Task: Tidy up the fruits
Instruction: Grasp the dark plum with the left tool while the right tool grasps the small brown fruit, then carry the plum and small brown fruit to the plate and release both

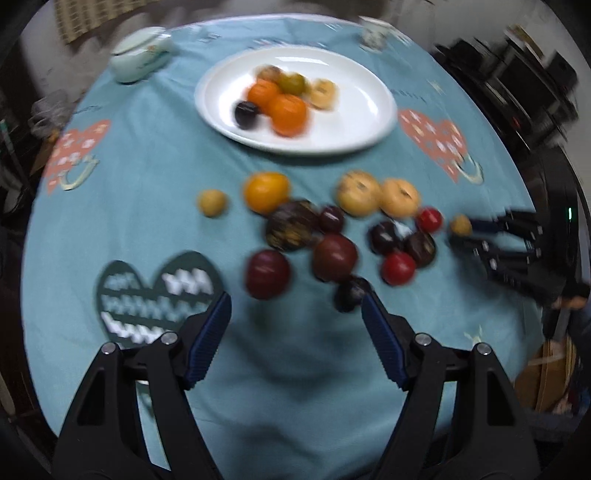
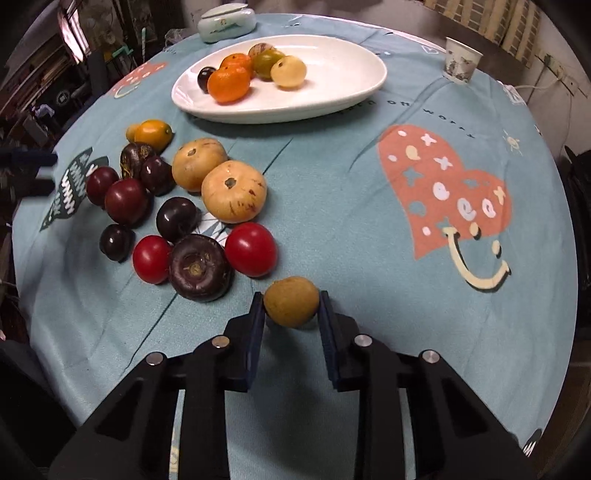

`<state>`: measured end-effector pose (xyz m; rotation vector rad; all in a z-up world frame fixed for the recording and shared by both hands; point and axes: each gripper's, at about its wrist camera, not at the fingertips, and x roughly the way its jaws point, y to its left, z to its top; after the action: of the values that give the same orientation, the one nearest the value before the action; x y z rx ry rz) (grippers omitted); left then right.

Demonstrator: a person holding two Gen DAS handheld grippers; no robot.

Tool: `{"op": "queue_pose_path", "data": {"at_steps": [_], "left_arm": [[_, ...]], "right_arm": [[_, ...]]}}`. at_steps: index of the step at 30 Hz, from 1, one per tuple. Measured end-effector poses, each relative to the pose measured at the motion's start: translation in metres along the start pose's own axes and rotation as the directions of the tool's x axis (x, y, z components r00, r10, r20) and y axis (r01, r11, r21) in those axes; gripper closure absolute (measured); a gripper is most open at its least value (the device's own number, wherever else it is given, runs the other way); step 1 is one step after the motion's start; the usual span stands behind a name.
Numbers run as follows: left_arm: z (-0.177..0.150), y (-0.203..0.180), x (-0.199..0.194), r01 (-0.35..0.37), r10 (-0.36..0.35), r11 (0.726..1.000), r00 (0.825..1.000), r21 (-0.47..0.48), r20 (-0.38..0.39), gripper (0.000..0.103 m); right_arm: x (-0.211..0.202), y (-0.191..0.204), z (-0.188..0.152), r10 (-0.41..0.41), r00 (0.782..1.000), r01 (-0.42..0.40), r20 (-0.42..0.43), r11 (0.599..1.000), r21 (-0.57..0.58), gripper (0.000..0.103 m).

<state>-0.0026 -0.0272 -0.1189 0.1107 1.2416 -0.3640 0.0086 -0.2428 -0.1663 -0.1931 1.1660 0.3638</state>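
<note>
A white plate (image 2: 351, 74) at the far side of the table holds several fruits, among them oranges (image 2: 228, 84) and a pale round fruit (image 2: 288, 71); it also shows in the left wrist view (image 1: 362, 110). Many loose fruits lie on the teal cloth: red tomatoes (image 2: 251, 249), dark plums (image 2: 176, 218), tan fruits (image 2: 234, 191). My right gripper (image 2: 291, 308) is shut on a small brown fruit (image 2: 291, 302) low over the cloth; it also shows in the left wrist view (image 1: 456, 230). My left gripper (image 1: 295, 306) is open and empty, just short of a dark red plum (image 1: 267, 273).
A pale green lidded dish (image 2: 226, 19) stands behind the plate on the left, and a paper cup (image 2: 461, 59) at the far right. Heart prints mark the cloth (image 2: 369, 295). The round table's edge curves close on all sides, with dark clutter beyond.
</note>
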Motion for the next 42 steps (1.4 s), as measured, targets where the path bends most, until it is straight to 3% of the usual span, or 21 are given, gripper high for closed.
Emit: {"op": "queue_pose_path", "data": {"at_steps": [3, 7, 14, 17, 19, 24, 29, 33, 39, 42], "left_arm": [[-0.003, -0.017, 0.019, 0.005, -0.004, 0.999, 1.000, 0.034, -0.030, 0.029], [0.003, -0.016, 0.039, -0.002, 0.001, 1.000, 0.998, -0.016, -0.058, 0.037], [0.010, -0.022, 0.059, 0.008, -0.012, 0.999, 0.996, -0.044, -0.087, 0.038], [0.012, -0.020, 0.069, 0.014, -0.021, 0.998, 0.993, -0.055, -0.115, 0.051], [0.012, -0.023, 0.067, 0.045, -0.050, 0.998, 0.992, -0.044, -0.113, 0.071], [0.008, -0.027, 0.053, 0.035, -0.036, 0.999, 0.994, -0.012, -0.107, 0.073], [0.018, -0.020, 0.015, 0.038, -0.038, 0.999, 0.999, -0.010, -0.012, 0.073], [0.054, -0.013, -0.018, 0.021, -0.020, 1.000, 0.995, -0.002, 0.101, 0.073], [0.129, -0.005, -0.038, -0.015, 0.019, 1.000, 0.974, -0.020, 0.226, 0.072], [0.162, 0.002, -0.020, -0.033, 0.043, 0.998, 0.976, -0.054, 0.214, 0.072]], "right_arm": [[-0.006, -0.002, -0.005, 0.002, 1.000, -0.002, 0.009, 1.000, 0.015, 0.074], [-0.013, -0.002, -0.013, 0.014, 1.000, -0.014, 0.014, 1.000, 0.020, 0.074], [-0.016, 0.006, -0.021, 0.034, 0.999, -0.034, 0.007, 0.999, 0.009, 0.074], [-0.015, 0.007, -0.022, 0.038, 0.999, -0.038, 0.005, 0.999, 0.004, 0.074], [-0.016, 0.009, -0.022, 0.040, 0.999, -0.040, 0.005, 0.999, 0.000, 0.074], [-0.020, 0.012, -0.019, 0.052, 0.998, -0.052, 0.023, 0.999, -0.009, 0.074], [-0.024, 0.018, -0.012, 0.066, 0.997, -0.065, 0.044, 0.998, -0.019, 0.074], [-0.030, 0.023, 0.005, 0.073, 0.995, -0.070, 0.075, 0.997, -0.045, 0.074], [-0.060, 0.017, 0.077, 0.066, 0.970, -0.053, 0.233, 0.997, -0.064, 0.074], [-0.059, 0.007, 0.118, 0.031, 0.957, -0.020, 0.287, 0.999, -0.040, 0.074]]}}
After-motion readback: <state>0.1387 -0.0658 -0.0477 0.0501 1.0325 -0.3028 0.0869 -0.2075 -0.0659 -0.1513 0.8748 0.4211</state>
